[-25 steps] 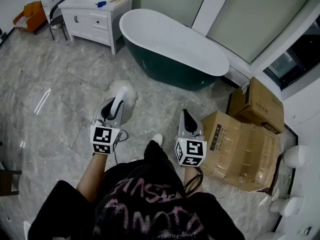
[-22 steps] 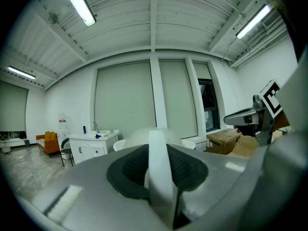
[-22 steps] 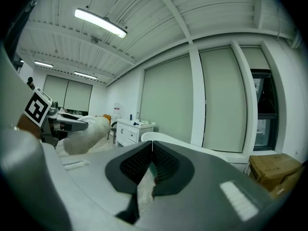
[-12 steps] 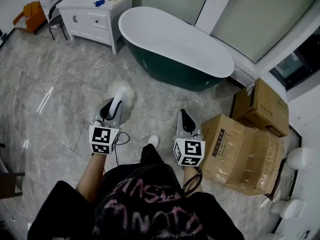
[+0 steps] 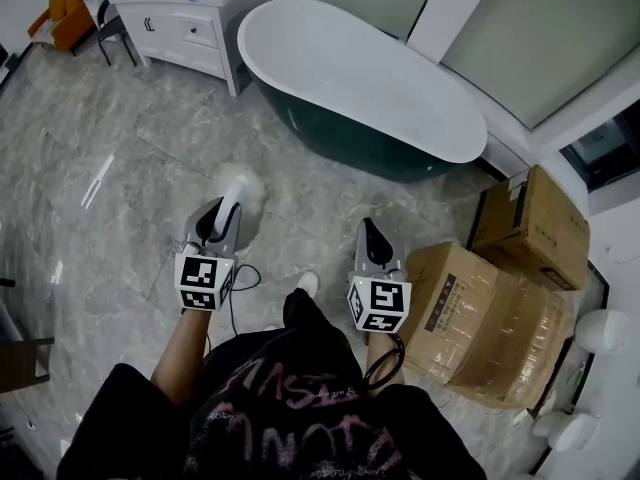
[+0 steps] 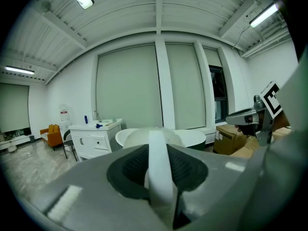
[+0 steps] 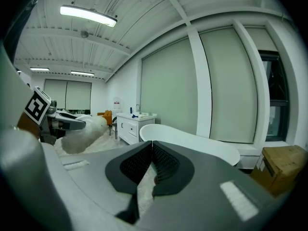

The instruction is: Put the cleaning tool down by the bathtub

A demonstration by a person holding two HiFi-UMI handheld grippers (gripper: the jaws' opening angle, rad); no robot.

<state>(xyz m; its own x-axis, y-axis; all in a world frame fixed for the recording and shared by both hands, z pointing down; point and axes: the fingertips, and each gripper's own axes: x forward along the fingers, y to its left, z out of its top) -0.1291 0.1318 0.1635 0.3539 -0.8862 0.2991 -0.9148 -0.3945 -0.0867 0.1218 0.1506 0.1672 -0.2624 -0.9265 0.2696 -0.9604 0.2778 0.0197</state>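
The cleaning tool (image 5: 238,193) is a fluffy white duster on a flat white handle (image 6: 160,170). My left gripper (image 5: 222,216) is shut on that handle, and the fluffy head sticks out ahead of the jaws, above the marble floor. The bathtub (image 5: 360,83), white inside and dark green outside, stands ahead and to the right, well apart from the duster. In the left gripper view the bathtub (image 6: 190,138) shows just past the duster head. My right gripper (image 5: 372,235) is shut with nothing in it. The right gripper view shows the bathtub (image 7: 192,143) ahead and the duster (image 7: 84,134) at the left.
A white vanity cabinet (image 5: 185,20) with small items on top stands left of the tub. Cardboard boxes (image 5: 490,308) are stacked at the right by my right gripper. An orange chair (image 5: 62,16) is at the far left. Grey marble floor (image 5: 100,188) spreads to the left.
The head camera has shifted forward, so the tub and cabinet sit higher in view. Both grippers keep their hold and pose, moving slightly toward the tub.
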